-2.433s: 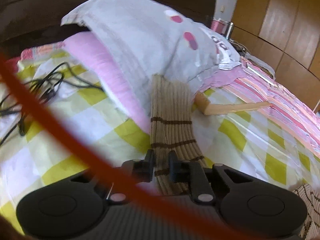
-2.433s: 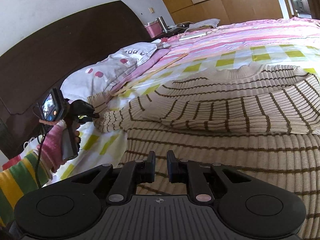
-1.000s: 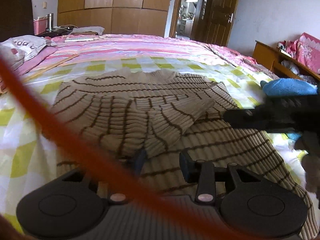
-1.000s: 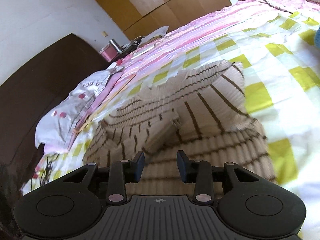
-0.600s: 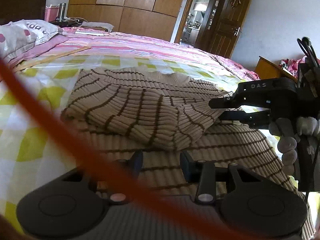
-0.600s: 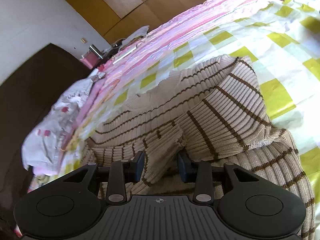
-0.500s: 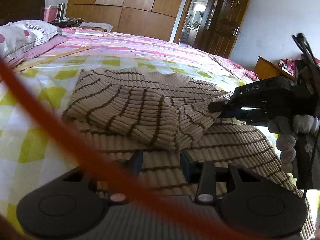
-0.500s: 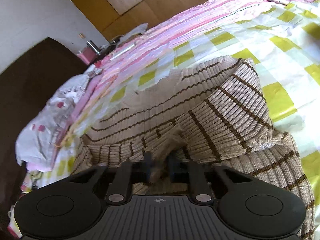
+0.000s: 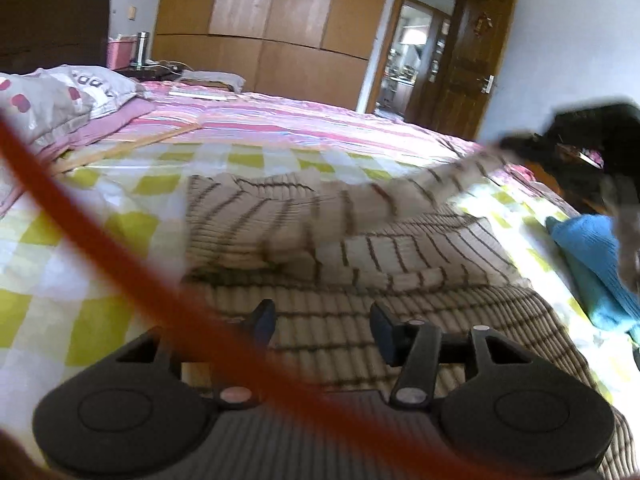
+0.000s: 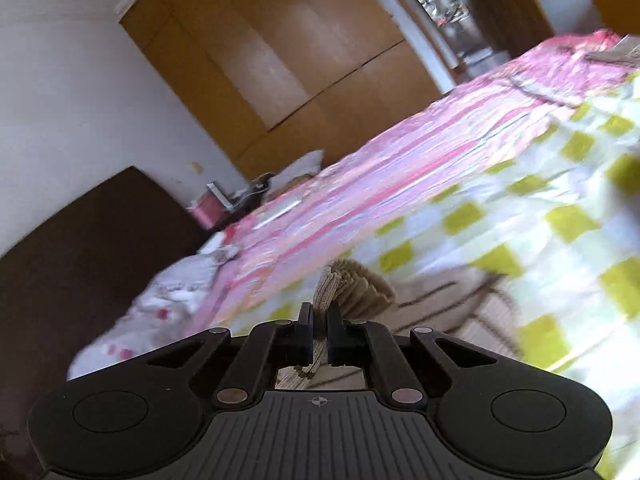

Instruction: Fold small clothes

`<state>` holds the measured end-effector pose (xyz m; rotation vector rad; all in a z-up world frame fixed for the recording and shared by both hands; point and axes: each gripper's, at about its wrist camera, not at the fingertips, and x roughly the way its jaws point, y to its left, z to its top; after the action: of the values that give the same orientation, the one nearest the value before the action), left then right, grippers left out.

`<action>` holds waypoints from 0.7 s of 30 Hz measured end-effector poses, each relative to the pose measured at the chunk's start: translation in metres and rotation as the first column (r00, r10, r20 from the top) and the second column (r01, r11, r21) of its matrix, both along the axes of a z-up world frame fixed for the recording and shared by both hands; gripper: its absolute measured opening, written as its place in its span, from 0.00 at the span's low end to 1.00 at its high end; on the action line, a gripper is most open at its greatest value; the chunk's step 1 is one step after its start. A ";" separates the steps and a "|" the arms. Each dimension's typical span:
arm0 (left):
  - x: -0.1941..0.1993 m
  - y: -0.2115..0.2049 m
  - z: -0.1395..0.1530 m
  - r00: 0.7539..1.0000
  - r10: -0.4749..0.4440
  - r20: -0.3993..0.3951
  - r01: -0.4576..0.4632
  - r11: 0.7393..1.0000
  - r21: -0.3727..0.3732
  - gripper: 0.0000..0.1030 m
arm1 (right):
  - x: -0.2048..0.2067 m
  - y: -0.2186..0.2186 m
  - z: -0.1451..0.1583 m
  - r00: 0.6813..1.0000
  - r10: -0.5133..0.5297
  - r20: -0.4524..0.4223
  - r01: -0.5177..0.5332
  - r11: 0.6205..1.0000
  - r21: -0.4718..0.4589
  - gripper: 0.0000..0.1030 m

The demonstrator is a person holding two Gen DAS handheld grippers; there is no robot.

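The right tongs, apart a second ago, now clamp the sweater's sleeve and have lifted it off the bed. The left tongs are opening wider above the sweater, nothing pinched between them.

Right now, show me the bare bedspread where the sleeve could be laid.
Free: checked bedspread left of the sweater, toward the pillow; also the pink striped cover beyond it. Crowded: right side, between the blue garment and the right claw pinching the sleeve.
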<state>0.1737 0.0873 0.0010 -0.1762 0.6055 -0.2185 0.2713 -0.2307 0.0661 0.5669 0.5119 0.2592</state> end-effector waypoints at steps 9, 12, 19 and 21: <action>0.017 0.004 -0.014 0.998 0.015 -0.055 -0.014 1.000 0.012 0.56 | 0.013 -0.018 -0.079 0.980 -0.069 -0.186 0.043 0.990 -0.137 0.06; 0.019 0.005 -0.015 0.998 0.021 -0.057 -0.020 1.000 0.012 0.56 | 0.015 -0.016 -0.071 0.985 -0.058 -0.161 0.034 0.989 -0.144 0.06; 0.029 0.006 -0.006 0.999 0.031 -0.011 -0.031 0.999 0.033 0.56 | 0.013 -0.013 -0.070 0.984 -0.084 -0.157 0.055 0.982 -0.179 0.06; 0.031 0.010 -0.008 0.999 0.039 -0.021 -0.039 0.999 0.035 0.56 | 0.012 -0.012 -0.081 0.976 -0.090 -0.198 0.048 0.977 -0.209 0.07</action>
<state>0.2043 0.0968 -0.0068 -0.1569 0.6263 -0.1684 0.2830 -0.2430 -0.0149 0.4129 0.7098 0.0791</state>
